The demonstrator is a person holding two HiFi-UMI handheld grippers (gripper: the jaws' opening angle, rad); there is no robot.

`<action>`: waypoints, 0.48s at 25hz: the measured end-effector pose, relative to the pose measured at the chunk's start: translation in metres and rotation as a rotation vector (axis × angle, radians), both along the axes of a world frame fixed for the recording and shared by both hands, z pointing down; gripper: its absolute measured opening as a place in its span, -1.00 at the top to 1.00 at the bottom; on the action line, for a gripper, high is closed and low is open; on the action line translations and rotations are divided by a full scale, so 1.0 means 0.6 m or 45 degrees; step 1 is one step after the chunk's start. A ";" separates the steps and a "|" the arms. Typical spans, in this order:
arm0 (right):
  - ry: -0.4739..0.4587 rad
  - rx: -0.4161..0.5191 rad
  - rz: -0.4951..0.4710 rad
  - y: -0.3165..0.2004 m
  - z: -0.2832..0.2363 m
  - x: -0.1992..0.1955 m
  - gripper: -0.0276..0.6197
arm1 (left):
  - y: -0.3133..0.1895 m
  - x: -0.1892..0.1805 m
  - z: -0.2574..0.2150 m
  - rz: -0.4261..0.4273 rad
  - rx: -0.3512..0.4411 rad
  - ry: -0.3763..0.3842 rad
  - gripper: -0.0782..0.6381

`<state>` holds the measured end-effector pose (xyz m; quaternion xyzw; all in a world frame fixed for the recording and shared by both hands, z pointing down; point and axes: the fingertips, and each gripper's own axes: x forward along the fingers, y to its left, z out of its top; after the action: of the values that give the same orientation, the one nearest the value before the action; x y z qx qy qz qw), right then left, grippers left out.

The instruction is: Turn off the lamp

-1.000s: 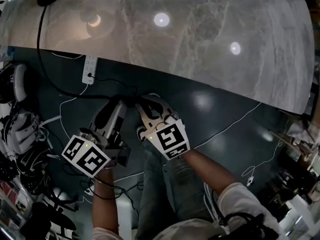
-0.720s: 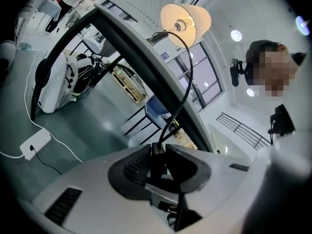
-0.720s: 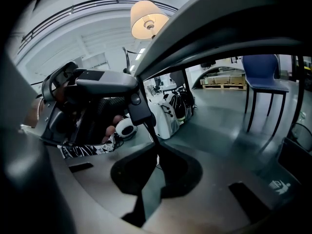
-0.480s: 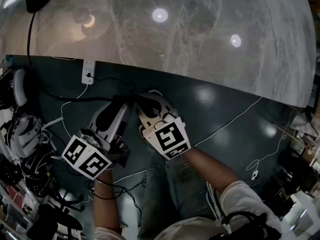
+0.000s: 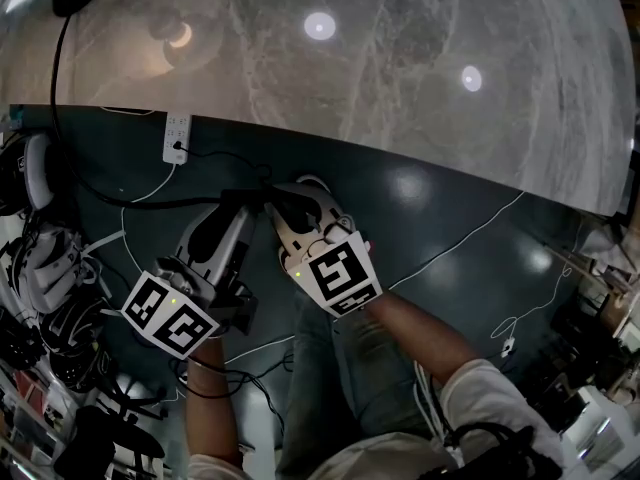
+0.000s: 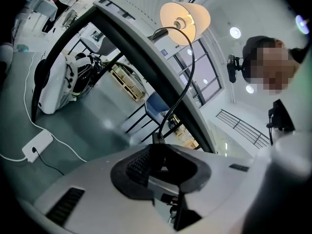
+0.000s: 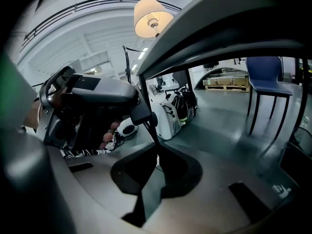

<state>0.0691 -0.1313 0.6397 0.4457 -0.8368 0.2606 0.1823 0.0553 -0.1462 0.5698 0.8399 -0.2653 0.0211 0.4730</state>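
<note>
- The lamp stood on the marble tabletop with its shade glowing, so it was lit. Its glow was mirrored in the stone at the upper left of the head view.
- Its black cord curved down from the shade, past the tabletop's edge, to the spot where the 2 tongs met below that edge, tips close together above the dark floor.
- The left tongs were closed about halfway and clamped the black switch on the cord. The switch sat at the tips between the ribbed pads, and the cord rose from it towards the shade.
- The right tongs were almost fully closed. They pinched the thin cord just beside the switch, and the cord ran straight into the point where the 2 jaws met.
- A white power strip lay on the floor near the tabletop's edge, up and to the left of the tongs, with a plug in it.
- In the right gripper view a blue chair stood beyond the tabletop's edge, well apart from the tongs.
</note>
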 end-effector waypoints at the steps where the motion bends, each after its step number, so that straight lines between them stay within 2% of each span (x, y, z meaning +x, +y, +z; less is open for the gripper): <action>1: -0.003 -0.001 0.000 0.000 0.001 -0.002 0.88 | 0.000 -0.002 0.000 0.003 0.003 -0.005 0.55; 7: -0.037 0.029 -0.001 -0.003 -0.003 0.002 0.88 | 0.000 0.005 -0.002 0.032 0.003 0.030 0.58; 12: -0.006 0.075 -0.017 -0.003 -0.014 -0.005 0.88 | 0.003 0.001 -0.014 0.047 0.024 0.037 0.58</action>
<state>0.0662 -0.1329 0.6312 0.4447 -0.8475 0.2356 0.1690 0.0557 -0.1447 0.5615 0.8492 -0.2430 0.0153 0.4685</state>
